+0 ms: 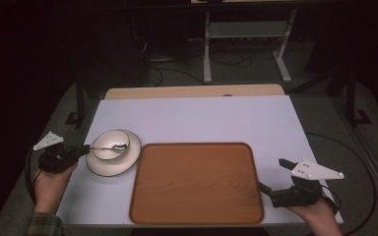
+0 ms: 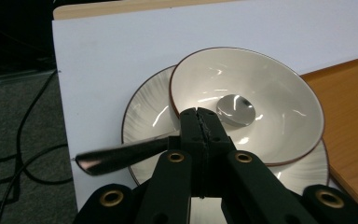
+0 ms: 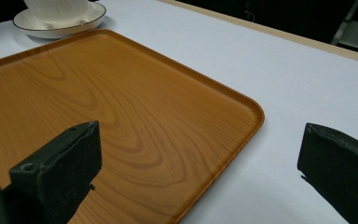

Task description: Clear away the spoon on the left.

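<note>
A white bowl [image 1: 112, 144] with a brown rim sits on a white plate [image 1: 130, 162] at the left of the table. A metal spoon [image 1: 113, 146] lies with its head in the bowl [image 2: 279, 98] and its handle out over the plate [image 2: 144, 112]. My left gripper [image 1: 84, 149] is shut on the spoon [image 2: 235, 110] handle, jaws pressed together at the bowl's near rim. A wooden tray [image 1: 197, 183] lies bare at the table's front centre. My right gripper [image 1: 270, 174] stands open at the tray's [image 3: 121, 107] right edge, nothing between its jaws.
A white mat [image 1: 202, 118] covers the wooden table [image 1: 192, 91]. Cables run over the grey floor at left [image 2: 28, 154] and right [image 1: 359, 152]. A metal frame [image 1: 246, 34] stands on the floor beyond the table.
</note>
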Motion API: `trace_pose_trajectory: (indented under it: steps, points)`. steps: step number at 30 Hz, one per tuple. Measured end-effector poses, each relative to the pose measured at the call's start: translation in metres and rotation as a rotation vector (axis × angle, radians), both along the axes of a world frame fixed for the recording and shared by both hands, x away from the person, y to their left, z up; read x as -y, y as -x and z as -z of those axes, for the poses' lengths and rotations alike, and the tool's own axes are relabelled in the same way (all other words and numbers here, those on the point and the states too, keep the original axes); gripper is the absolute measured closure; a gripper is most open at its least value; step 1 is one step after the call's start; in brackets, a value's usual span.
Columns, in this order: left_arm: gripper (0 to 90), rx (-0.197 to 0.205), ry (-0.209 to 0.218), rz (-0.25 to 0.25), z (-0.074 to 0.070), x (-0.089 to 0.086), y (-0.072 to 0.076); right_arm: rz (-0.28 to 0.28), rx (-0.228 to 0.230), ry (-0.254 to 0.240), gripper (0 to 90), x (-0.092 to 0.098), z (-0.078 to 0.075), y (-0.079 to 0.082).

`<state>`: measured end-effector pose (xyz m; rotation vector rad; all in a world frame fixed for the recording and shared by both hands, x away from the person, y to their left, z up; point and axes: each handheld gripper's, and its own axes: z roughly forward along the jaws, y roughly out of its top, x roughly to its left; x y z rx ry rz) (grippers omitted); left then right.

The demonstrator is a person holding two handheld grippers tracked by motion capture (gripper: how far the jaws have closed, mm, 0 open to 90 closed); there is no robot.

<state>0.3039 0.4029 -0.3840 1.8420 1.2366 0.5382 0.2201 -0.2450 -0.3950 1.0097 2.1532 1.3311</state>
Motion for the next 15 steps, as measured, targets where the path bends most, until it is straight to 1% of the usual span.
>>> trace_pose_trajectory:
  steps: [7,9,15]
  points:
    - [90.0,0.002,0.000,-0.017,0.000,-0.004,-0.007,0.000,0.000,0.002,0.0,0.000,0.000,-0.001]
    - [90.0,0.004,0.006,-0.020,0.000,-0.005,-0.009,0.001,0.001,0.003,0.0,0.000,0.000,-0.001]
    - [90.0,0.000,-0.003,-0.028,0.001,-0.004,-0.017,0.001,0.002,0.005,0.0,0.000,0.000,-0.001]
